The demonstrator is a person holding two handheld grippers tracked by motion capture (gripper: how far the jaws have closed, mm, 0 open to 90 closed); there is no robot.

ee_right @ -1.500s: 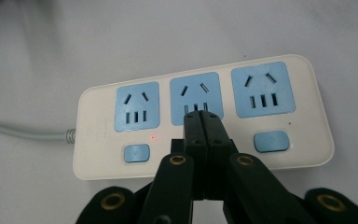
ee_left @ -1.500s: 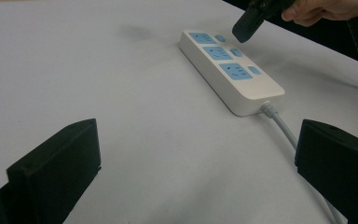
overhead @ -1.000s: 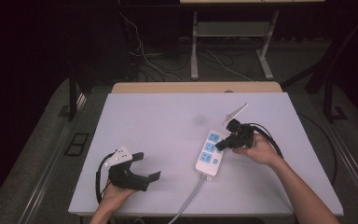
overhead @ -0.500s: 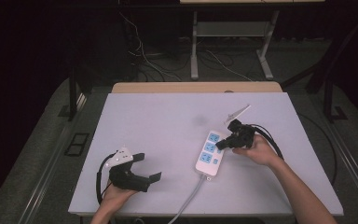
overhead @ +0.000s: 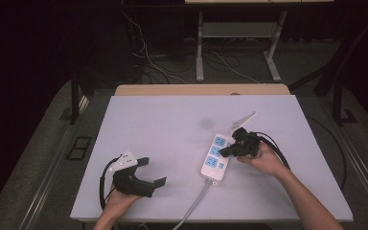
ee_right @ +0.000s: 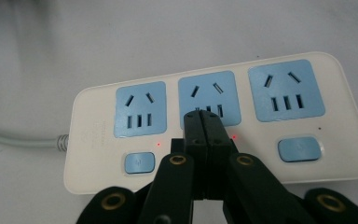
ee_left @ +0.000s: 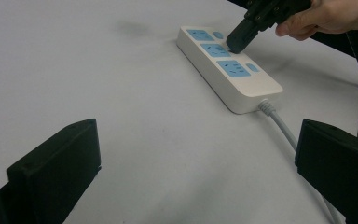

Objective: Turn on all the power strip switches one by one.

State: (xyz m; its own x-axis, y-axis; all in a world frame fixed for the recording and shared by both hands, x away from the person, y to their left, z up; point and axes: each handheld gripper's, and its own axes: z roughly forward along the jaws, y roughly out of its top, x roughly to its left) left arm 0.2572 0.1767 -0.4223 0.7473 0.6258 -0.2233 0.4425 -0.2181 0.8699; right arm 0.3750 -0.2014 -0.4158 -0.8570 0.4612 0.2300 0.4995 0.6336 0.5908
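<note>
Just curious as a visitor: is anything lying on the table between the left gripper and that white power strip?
Nothing: in the high view, bare white table separates the open left gripper from the power strip.

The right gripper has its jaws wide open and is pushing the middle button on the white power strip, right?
Not quite. The right gripper is shut, its jaws pressed together, as the right gripper view shows. The rest holds: its tip is at the middle button of the white power strip.

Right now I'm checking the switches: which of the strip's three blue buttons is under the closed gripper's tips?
The middle button, hidden beneath the shut right gripper on the power strip. The left button and right button lie uncovered either side.
</note>
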